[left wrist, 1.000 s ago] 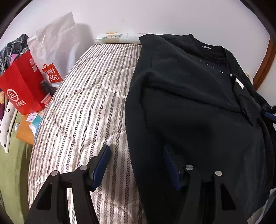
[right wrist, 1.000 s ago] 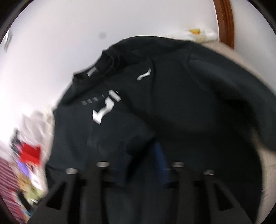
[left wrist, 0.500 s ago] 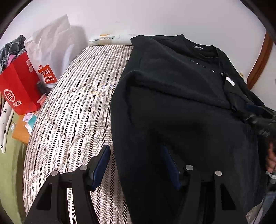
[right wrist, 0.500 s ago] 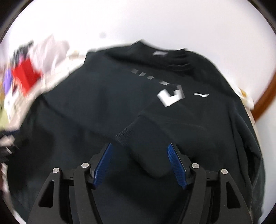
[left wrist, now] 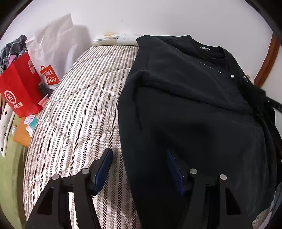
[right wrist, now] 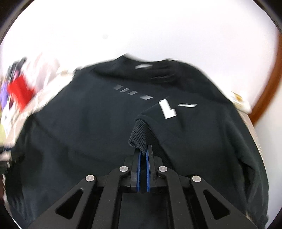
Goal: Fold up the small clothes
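A striped bed against a plain white wall, as I see it through the wrist cameras.

From my remote station, the bed's brown-and-cream herringbone-striped quilted cover [left wrist: 79, 112] runs up to a bare white wall [left wrist: 141, 15]. A curved brown wooden trim [left wrist: 267, 61] edges the wall at right. Beside the bed at left stand a red paper shopping bag [left wrist: 21, 88] and a crumpled white plastic bag [left wrist: 54, 51], over an olive-green floor [left wrist: 8, 176]. Light is soft and even.

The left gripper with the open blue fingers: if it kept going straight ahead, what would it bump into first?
Probably the black sweatshirt. The left gripper is open, straddling that sweatshirt's left edge on the striped quilt, so cloth comes first, though depth is hard to judge here.
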The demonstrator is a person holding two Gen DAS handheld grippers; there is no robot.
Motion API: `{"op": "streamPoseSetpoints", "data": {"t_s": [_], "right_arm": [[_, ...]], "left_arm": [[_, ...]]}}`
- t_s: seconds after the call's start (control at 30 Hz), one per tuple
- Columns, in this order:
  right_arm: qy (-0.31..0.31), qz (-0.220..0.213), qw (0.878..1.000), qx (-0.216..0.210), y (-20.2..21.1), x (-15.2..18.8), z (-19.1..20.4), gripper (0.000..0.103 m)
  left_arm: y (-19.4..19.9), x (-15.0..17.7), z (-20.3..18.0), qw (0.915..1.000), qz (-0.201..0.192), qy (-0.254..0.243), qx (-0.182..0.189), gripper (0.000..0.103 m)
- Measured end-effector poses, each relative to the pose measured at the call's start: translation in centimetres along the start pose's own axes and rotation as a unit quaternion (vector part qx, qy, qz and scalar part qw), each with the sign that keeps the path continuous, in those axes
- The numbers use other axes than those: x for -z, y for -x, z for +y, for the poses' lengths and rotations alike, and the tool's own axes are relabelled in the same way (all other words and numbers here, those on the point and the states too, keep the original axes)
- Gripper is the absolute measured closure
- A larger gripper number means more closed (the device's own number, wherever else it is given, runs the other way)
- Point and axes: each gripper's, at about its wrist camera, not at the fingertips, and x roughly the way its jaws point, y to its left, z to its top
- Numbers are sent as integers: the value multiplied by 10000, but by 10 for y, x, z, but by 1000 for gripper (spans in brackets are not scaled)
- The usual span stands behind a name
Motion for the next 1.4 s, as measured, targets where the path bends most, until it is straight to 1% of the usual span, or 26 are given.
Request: {"op": "streamPoseSetpoints", "data": {"t_s": [0.03,0.07,0.13,0.17,0.2,0.23,0.3,0.33,0.37,0.43,0.47,0.5,0.53,0.6,0.63,0.77,0.9,1.03,1.17,1.23,1.33,1.37,1.4], "right_arm": [[-324,-48,9993,157,3,-4,-23,98],[-512,-54,9983,270,4,-5,-36,98],[-1080,11,9931,459,3,-6,-75,97],[-1323,50,9899,503,4,-4,-91,95],[-1537,101,9863,586,5,-3,-105,91],[-1702,157,9824,752,7,-2,-120,90],[-1691,171,9802,1020,14,-2,-129,89],[-1604,153,9802,1152,21,-5,-131,86],[-1554,123,9808,1169,26,-7,-129,83],[-1414,-28,9832,1158,39,-16,-127,67],[-1367,-98,9836,1174,46,-17,-124,62],[-1332,-157,9837,1196,52,-18,-122,55],[-1301,-187,9840,1204,57,-17,-120,52],[-1227,-151,9855,1161,57,-10,-114,52],[-1188,-60,9864,1137,57,-1,-112,52],[-1192,388,9860,1102,55,49,-117,52],[-1290,578,9841,1073,66,102,-125,51],[-1487,713,9826,852,75,142,-128,51],[-1378,677,9845,846,90,167,-117,51],[-1397,699,9852,709,95,177,-113,51],[-1435,614,9859,604,103,189,-107,51],[-1449,605,9859,579,103,190,-107,51],[-1485,599,9856,547,104,193,-105,52]], "left_arm": [[1,0,1,10000,12,14,-4,43],[1,0,1,10000,24,30,-12,43],[3,1,2,10000,27,54,-22,43],[4,1,3,10000,26,52,-31,43],[5,1,3,10000,16,49,-51,43],[6,1,4,9999,5,64,-93,43],[8,0,6,9999,-13,107,-127,43],[10,-2,6,9998,-35,136,-136,43],[12,-3,7,9998,-51,149,-148,43],[15,-6,6,9996,-82,146,-206,43],[18,-6,5,9996,-101,136,-213,43],[20,-6,5,9996,-113,118,-227,43],[21,-5,4,9996,-99,104,-255,43],[22,-1,2,9996,-43,68,-281,43],[22,2,1,9997,-26,60,-253,43],[25,22,-6,10000,99,2,-8,43],[33,46,-17,9998,125,-123,59,43],[45,66,-22,9999,62,-133,74,43],[53,79,-25,9999,15,-76,107,43],[56,86,-24,9999,-5,-29,158,43],[60,94,-24,9998,-87,-76,139,43],[61,96,-24,9998,-106,-79,130,45],[62,98,-26,9998,-128,-81,149,52]]}}
